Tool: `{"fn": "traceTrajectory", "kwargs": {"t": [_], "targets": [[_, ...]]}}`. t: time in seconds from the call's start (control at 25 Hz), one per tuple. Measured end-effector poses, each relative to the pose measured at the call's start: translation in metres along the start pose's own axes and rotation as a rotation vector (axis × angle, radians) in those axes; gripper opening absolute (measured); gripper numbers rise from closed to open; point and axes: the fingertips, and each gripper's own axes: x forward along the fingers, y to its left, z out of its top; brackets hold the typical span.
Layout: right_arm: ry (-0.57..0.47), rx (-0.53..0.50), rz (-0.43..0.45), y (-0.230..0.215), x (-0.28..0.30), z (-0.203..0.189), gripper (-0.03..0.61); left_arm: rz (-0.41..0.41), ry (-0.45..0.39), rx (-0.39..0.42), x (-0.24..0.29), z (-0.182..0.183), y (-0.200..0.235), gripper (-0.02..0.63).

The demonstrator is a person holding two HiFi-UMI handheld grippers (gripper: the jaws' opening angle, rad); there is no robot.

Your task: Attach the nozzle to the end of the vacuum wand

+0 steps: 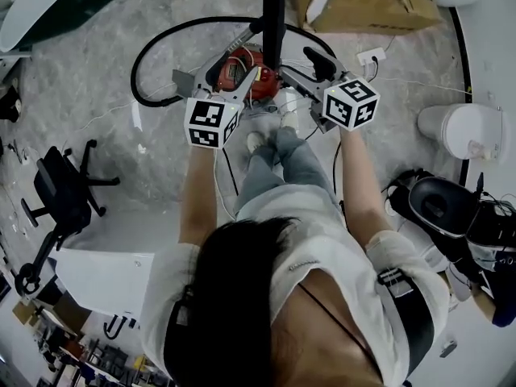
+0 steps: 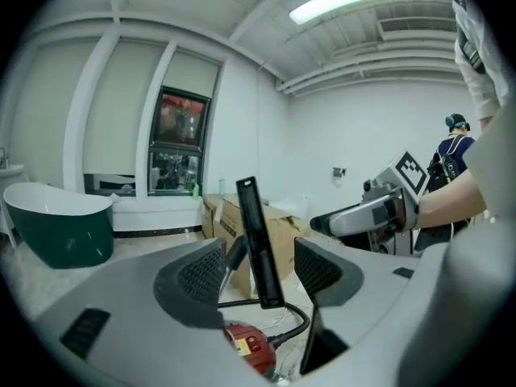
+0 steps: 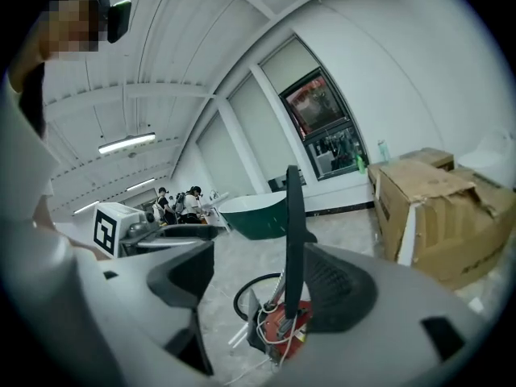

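Observation:
A flat black nozzle stands on end between my two grippers. At its back a neck meets a silver wand that slopes down to the red vacuum canister on the floor. In the left gripper view the nozzle sits between the jaws of my left gripper, with a gap on each side. My right gripper is wide open. The nozzle lies against its right pad and far from the other. I cannot see what holds the nozzle up.
A black hose loops on the floor left of the canister. A cardboard box lies beyond it, a white bin at the right and an office chair at the left. A green bathtub stands by the wall.

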Motion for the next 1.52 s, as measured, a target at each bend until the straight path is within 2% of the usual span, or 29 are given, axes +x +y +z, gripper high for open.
{"fn": "traceTrajectory", "kwargs": {"t": [0.12,0.16,0.2,0.28,0.4,0.48,0.52,0.56,0.72,0.8,0.92,1.04,1.2,1.4,1.52], "targets": [[-0.018,-0.004,-0.025,0.006,-0.011,0.004,0.362,-0.022,-0.056,-0.044,-0.012,0.014,-0.013,0.267],[-0.022,-0.007,-0.03,0.008,-0.013,0.005,0.362,-0.026,-0.069,-0.059,-0.016,0.017,-0.016,0.247],[-0.025,-0.012,-0.037,0.011,-0.015,0.006,0.348,-0.023,-0.082,-0.065,-0.019,0.021,-0.019,0.2],[-0.035,-0.023,-0.065,0.015,-0.019,0.008,0.232,0.003,-0.11,-0.056,-0.025,0.027,-0.022,0.101],[-0.045,-0.022,-0.082,0.022,-0.021,0.011,0.196,0.016,-0.124,-0.072,-0.031,0.035,-0.026,0.097],[-0.052,-0.027,-0.1,0.027,-0.023,0.015,0.104,0.024,-0.12,-0.068,-0.035,0.038,-0.029,0.082],[-0.058,-0.03,-0.109,0.029,-0.023,0.017,0.063,0.034,-0.12,-0.054,-0.037,0.039,-0.03,0.053],[-0.064,-0.036,-0.114,0.032,-0.023,0.019,0.054,0.046,-0.123,-0.044,-0.04,0.041,-0.032,0.024],[-0.085,-0.068,-0.146,0.045,-0.019,0.026,0.029,0.091,-0.117,-0.083,-0.051,0.049,-0.033,0.015],[-0.085,-0.089,-0.206,0.045,-0.021,0.028,0.015,0.107,-0.1,-0.109,-0.053,0.053,-0.035,0.005],[-0.058,-0.151,-0.313,0.047,-0.025,0.023,0.014,0.078,-0.081,-0.129,-0.054,0.05,-0.043,0.002],[-0.064,-0.118,-0.315,0.059,-0.017,0.019,0.014,0.106,-0.056,-0.114,-0.059,0.044,-0.038,0.002],[-0.063,-0.111,-0.307,0.064,-0.014,0.019,0.014,0.17,-0.073,-0.076,-0.062,0.041,-0.036,0.002],[-0.063,-0.128,-0.334,0.075,-0.017,0.012,0.014,0.177,-0.073,-0.124,-0.066,0.032,-0.035,0.002],[-0.065,-0.132,-0.329,0.081,-0.013,0.012,0.014,0.196,-0.076,-0.121,-0.07,0.031,-0.029,0.002]]}}
